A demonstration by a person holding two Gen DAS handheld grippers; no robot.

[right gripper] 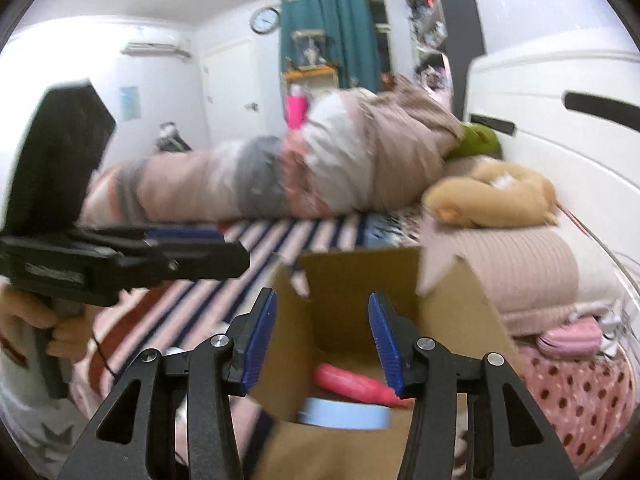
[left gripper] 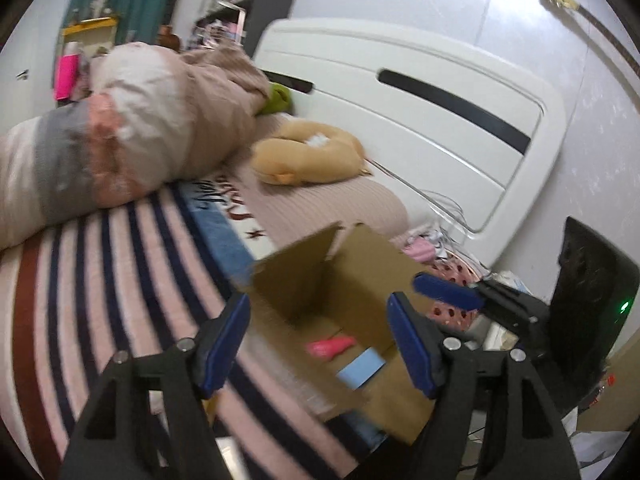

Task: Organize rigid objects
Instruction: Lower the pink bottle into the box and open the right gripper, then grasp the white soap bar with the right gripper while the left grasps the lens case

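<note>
Lettering on bed cover (left gripper: 230,196) too blurred to read; no other text.

Left gripper (left gripper: 318,344) hangs wide open, blue pads (left gripper: 224,344) spread to nine and three o'clock, empty. Right gripper (right gripper: 323,344) is open too, nothing between its fingers. At nine o'clock in the right wrist view, the left hand (right gripper: 44,332) grips its handle.

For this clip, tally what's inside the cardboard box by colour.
Inside the cardboard box:
Pink: 1, the pink object lying on the floor of the box
Light blue: 1, the blue object next to it
Total: 2 visible; motion blur hides finer detail.
</note>
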